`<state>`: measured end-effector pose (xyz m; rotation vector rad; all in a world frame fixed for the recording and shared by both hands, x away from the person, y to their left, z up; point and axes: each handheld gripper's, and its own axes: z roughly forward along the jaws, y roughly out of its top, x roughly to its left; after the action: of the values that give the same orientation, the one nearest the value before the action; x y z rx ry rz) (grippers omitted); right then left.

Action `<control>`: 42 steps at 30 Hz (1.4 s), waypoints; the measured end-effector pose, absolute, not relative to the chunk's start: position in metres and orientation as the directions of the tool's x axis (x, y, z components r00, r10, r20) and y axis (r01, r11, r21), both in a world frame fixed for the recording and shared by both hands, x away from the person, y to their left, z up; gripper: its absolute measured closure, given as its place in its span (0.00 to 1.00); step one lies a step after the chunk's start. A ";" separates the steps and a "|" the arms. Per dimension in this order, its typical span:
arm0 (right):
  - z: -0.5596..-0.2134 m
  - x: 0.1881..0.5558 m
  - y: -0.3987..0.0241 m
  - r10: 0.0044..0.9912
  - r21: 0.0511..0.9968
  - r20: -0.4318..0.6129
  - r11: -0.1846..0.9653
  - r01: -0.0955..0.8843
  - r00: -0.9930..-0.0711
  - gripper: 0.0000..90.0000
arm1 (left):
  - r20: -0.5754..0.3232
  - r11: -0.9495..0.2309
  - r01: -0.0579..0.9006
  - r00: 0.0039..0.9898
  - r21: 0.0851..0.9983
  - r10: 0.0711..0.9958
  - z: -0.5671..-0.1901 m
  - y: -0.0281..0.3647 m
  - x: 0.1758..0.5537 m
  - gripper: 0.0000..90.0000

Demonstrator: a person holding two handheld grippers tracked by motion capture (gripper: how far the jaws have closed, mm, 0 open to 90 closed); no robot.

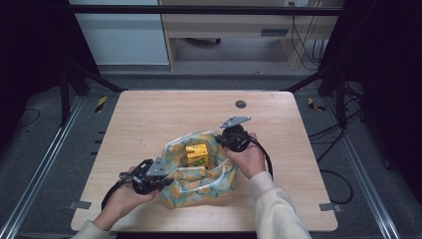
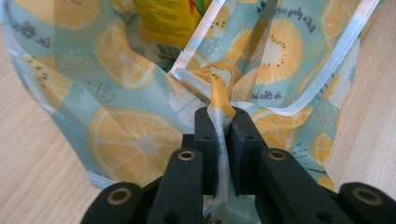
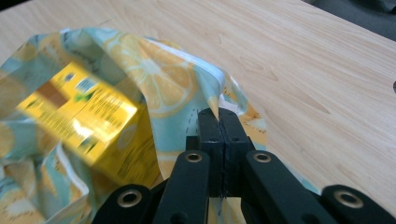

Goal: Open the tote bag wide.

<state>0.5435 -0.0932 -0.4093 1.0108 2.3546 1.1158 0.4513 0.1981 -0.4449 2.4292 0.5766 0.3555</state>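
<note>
Soft, limp fruit-print bag (image 1: 199,181), yellow carton (image 1: 197,155) inside; left gripper (image 2: 220,122) and right gripper (image 3: 218,122) each pinched its rim—hems judged surest hold.

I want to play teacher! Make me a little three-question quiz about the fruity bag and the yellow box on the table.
1. True or false: the yellow box sits inside the open bag.
2. What is the left gripper pinching? A) the box B) the bag's cloth C) nothing
3. Fill the gap: the right gripper is shut on the bag's ____.

Key: 1 true. 2 B; a fold of the lemon-print cloth sits between its jaws. 3 edge; its jaws clamp the white-trimmed rim on the side far from the person, so both grippers hold the bag on the wooden table.
</note>
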 end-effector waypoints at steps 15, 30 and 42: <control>-0.451 0.573 -0.096 0.768 0.671 0.067 0.438 0.598 -0.637 0.83 | 0.119 -0.746 0.335 0.868 0.576 0.482 -0.466 0.196 0.453 0.92; -0.389 0.522 -0.129 0.793 0.805 0.012 0.354 0.476 -0.609 0.33 | 0.153 -0.668 0.315 0.826 0.675 0.543 -0.438 0.205 0.441 0.58; -0.394 0.460 -0.141 0.755 0.818 0.001 0.376 0.434 -0.656 0.29 | 0.166 -0.581 0.290 0.778 0.761 0.606 -0.405 0.211 0.450 0.42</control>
<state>0.4595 -0.1407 -0.3937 1.0346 2.2677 1.1792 0.4501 0.2106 -0.4055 2.2092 0.6630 0.5358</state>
